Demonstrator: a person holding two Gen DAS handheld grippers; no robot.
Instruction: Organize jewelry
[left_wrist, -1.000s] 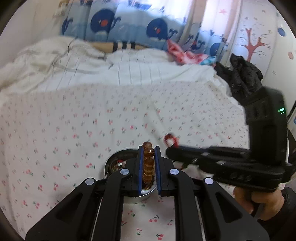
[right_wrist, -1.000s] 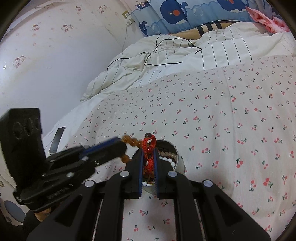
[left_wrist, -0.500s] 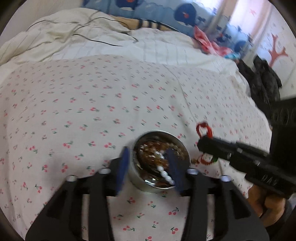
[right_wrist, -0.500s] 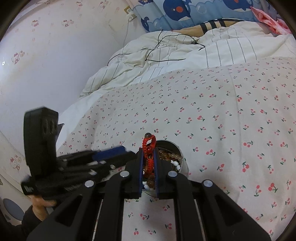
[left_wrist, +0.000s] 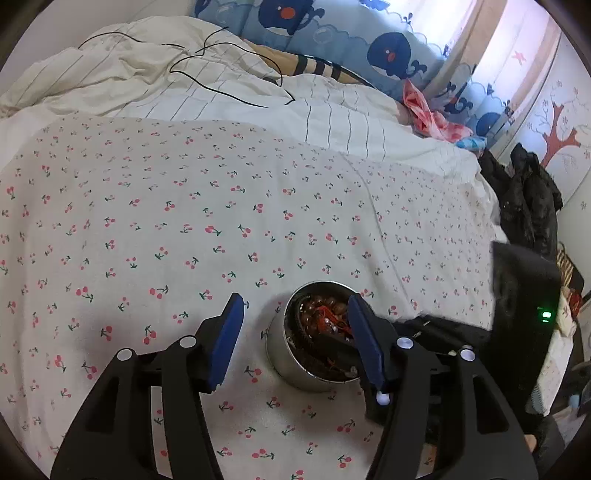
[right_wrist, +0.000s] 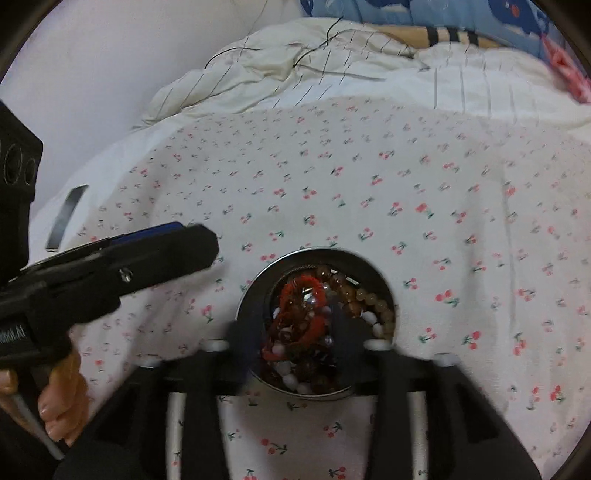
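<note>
Opening over a round tin (right_wrist: 255, 295) of beaded bracelets (right_wrist: 354, 295), both grippers' jaws empty, left gripper (right_wrist: 177, 240) label blurred, perhaps unreadable.

- I'm working in a home bedroom: a bed takes up nearly all I see, under a cherry-print sheet (left_wrist: 207, 221).
- A rumpled striped duvet (left_wrist: 147, 85) is heaped at the far end, a thin black cable (left_wrist: 229, 94) lying across it.
- Whale-pattern curtains (left_wrist: 388, 55) hang behind, beside a wall with a tree decal (left_wrist: 557, 136), which suggests a child's room.
- Dark clothing (left_wrist: 528, 203) is piled at the bedside.
</note>
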